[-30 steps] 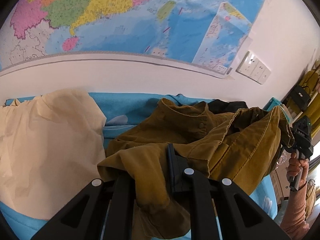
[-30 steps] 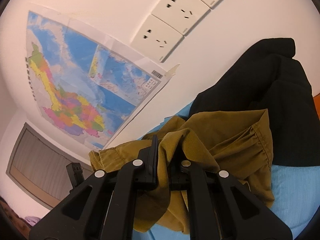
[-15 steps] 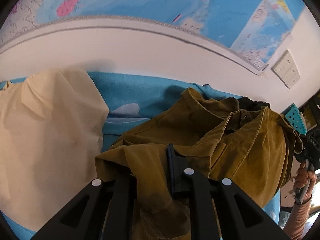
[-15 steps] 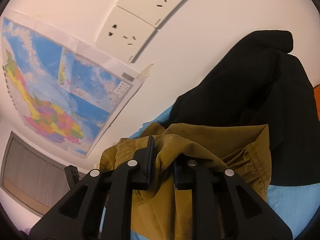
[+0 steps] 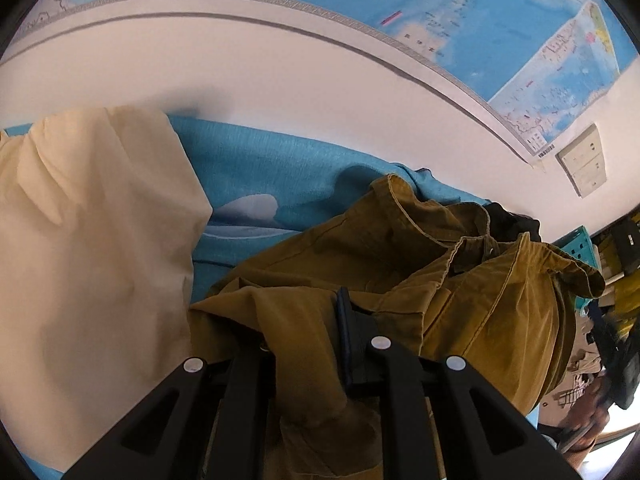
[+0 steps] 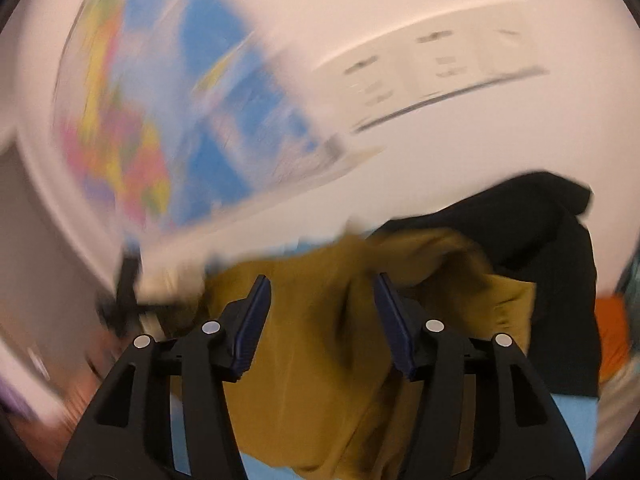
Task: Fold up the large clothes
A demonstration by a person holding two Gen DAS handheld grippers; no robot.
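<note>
A mustard-brown shirt (image 5: 400, 264) lies bunched on the blue sheet (image 5: 272, 172). My left gripper (image 5: 304, 340) is shut on a fold of the shirt near its lower edge; the cloth covers the left finger. In the right wrist view, which is motion-blurred, my right gripper (image 6: 324, 320) stands open with its blue pads (image 6: 252, 320) wide apart, and the shirt (image 6: 320, 380) lies between and below them, not pinched. The right gripper also shows blurred at the far right of the left wrist view (image 5: 612, 352).
A cream garment (image 5: 92, 260) lies on the sheet to the left. A black garment (image 6: 532, 232) lies behind the shirt, with something orange (image 6: 612, 328) beside it. A wall map (image 5: 460, 20) and sockets (image 5: 584, 160) are on the white wall close behind.
My right gripper has opened and let go of the shirt, and swung quickly. My left gripper keeps its hold and has tilted downward toward the bed.
</note>
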